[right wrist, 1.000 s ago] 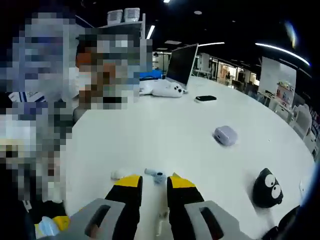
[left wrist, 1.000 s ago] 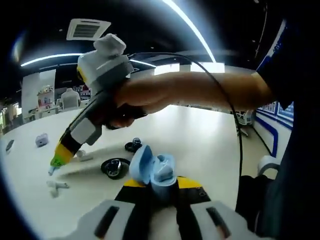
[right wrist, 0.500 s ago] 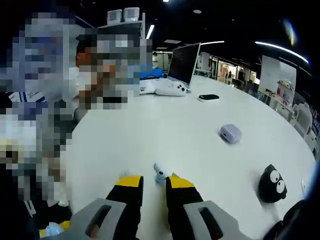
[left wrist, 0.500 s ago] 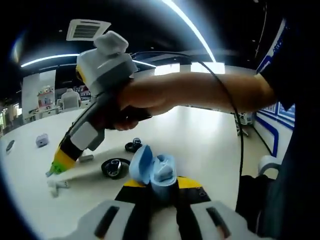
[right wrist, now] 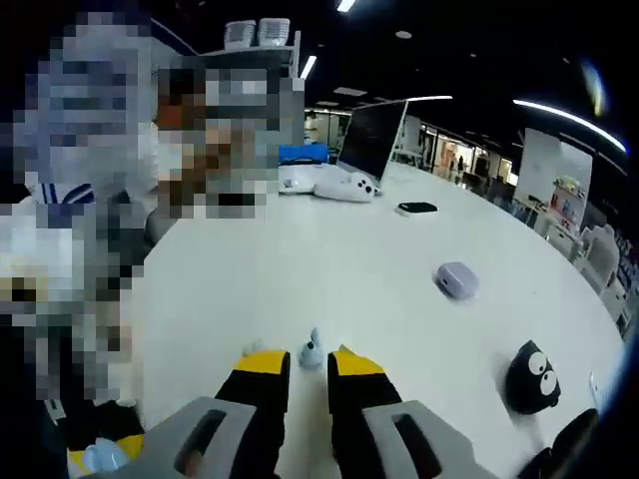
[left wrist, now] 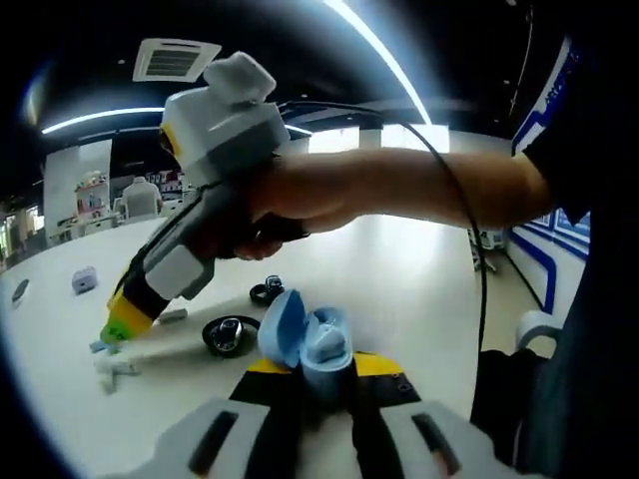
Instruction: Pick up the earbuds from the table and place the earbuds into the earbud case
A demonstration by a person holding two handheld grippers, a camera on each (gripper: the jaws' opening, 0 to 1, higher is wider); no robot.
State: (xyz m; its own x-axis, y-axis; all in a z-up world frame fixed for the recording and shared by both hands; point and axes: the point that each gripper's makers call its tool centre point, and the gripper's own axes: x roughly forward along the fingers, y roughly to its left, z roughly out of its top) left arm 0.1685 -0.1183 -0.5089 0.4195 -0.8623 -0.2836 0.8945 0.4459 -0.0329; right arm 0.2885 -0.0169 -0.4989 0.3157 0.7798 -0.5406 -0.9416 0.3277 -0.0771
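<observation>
- Left gripper view: we see the left gripper (left wrist: 324, 371) with its jaws closed on the open light-blue earbud case (left wrist: 310, 344), lid up to the left. The right gripper (left wrist: 112, 331) comes in from above, held in a hand (left wrist: 290, 205), its tip down near the table (left wrist: 419, 279).
- Beside that tip lies a white earbud (left wrist: 115, 367) on the table; a black round object (left wrist: 230, 334) and a smaller black piece (left wrist: 267, 291) lie between tip and case.
- Right gripper view: we see the right gripper's (right wrist: 308, 365) jaws narrowed on a pale blue earbud (right wrist: 310, 349), pinched at the tips just above the table. Farther off: a lilac case (right wrist: 455, 280), a black toy with eyes (right wrist: 529, 377), a phone (right wrist: 416, 208), a laptop (right wrist: 371, 138).
- The earbud case sits well apart from the held earbud, near the view's lower left corner.
- Versus a second ago: the blue earbud lay flat ahead of the jaws; now it stands up between them. The left gripper keeps its hold on the case; the right gripper's body has tilted up a bit.
</observation>
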